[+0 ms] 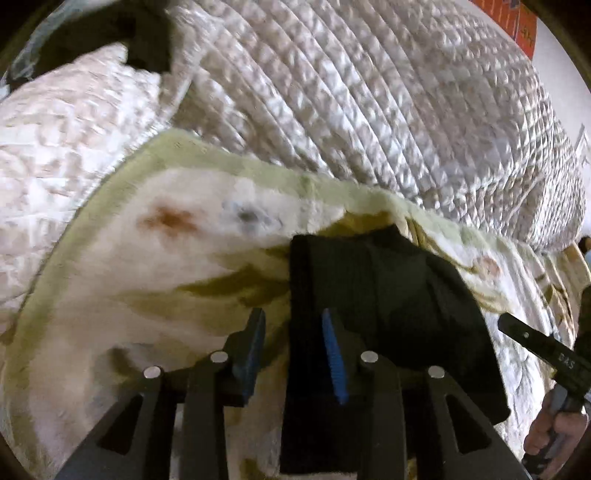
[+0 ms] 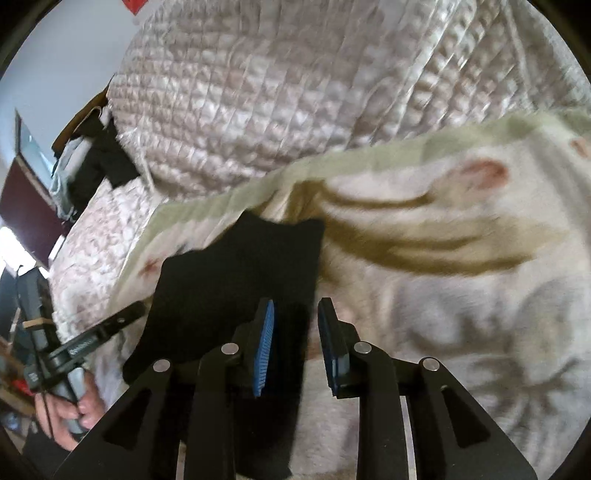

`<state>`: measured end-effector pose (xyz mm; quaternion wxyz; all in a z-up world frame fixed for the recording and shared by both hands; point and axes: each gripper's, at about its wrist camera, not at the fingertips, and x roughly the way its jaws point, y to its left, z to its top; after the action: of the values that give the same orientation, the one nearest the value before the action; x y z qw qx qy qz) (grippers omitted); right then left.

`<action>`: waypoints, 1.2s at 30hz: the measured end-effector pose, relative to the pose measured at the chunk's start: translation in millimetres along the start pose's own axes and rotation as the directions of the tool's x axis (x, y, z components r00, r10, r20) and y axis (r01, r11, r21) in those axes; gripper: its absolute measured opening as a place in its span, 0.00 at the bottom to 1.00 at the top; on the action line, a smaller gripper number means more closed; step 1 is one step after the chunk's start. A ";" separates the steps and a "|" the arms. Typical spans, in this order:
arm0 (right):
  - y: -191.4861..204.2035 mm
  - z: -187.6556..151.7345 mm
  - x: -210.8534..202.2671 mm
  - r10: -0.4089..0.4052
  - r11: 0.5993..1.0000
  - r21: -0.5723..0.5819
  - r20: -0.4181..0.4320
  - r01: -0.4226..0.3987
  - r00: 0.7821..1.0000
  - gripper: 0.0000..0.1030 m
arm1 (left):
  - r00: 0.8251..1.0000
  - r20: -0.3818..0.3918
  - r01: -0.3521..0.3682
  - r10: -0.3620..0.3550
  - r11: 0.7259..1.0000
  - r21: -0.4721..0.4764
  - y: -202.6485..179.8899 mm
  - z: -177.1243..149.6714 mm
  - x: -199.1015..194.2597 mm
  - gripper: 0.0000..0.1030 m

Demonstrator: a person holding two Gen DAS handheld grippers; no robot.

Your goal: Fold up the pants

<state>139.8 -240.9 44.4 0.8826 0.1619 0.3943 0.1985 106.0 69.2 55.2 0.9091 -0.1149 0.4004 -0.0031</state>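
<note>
The black pants [image 1: 388, 314] lie folded into a compact dark bundle on a cream floral blanket [image 1: 166, 258]. In the left wrist view my left gripper [image 1: 295, 347] is open, its right blue pad at the bundle's left edge, nothing between the pads. In the right wrist view the pants [image 2: 236, 295] lie left of centre on the blanket [image 2: 443, 295]. My right gripper [image 2: 295, 343] is open over their right edge, holding nothing. The right gripper's finger [image 1: 539, 350] shows at the right of the left wrist view, the left gripper's finger [image 2: 103, 332] at the left of the right wrist view.
A quilted white bedspread [image 1: 369, 110] covers the bed beyond the blanket. A dark garment [image 1: 122, 33] lies at the far left corner. Dark clothes and furniture [image 2: 96, 162] stand at the bed's left side in the right wrist view.
</note>
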 end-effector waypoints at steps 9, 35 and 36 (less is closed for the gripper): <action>50.9 -66.0 -14.4 -0.063 0.971 -0.234 -0.050 0.050 0.997 0.20 | 0.996 0.007 0.086 -0.088 0.982 0.171 -44.2 -55.0 -34.8 0.34; 42.0 -113.5 -43.2 -0.182 0.947 -0.279 -0.054 0.160 0.982 0.41 | 0.996 -0.017 -0.089 0.093 0.984 0.157 -43.9 -113.3 -43.7 0.51; 41.8 -114.6 -41.8 -0.188 0.944 -0.286 -0.052 0.166 0.981 0.41 | 0.995 -0.022 -0.092 0.097 0.984 0.155 -43.4 -113.6 -42.1 0.52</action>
<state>17.9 -209.7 16.3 0.8946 -0.0089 0.4096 0.1784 -1.7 7.6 20.8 0.9085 -0.0251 0.4171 0.0075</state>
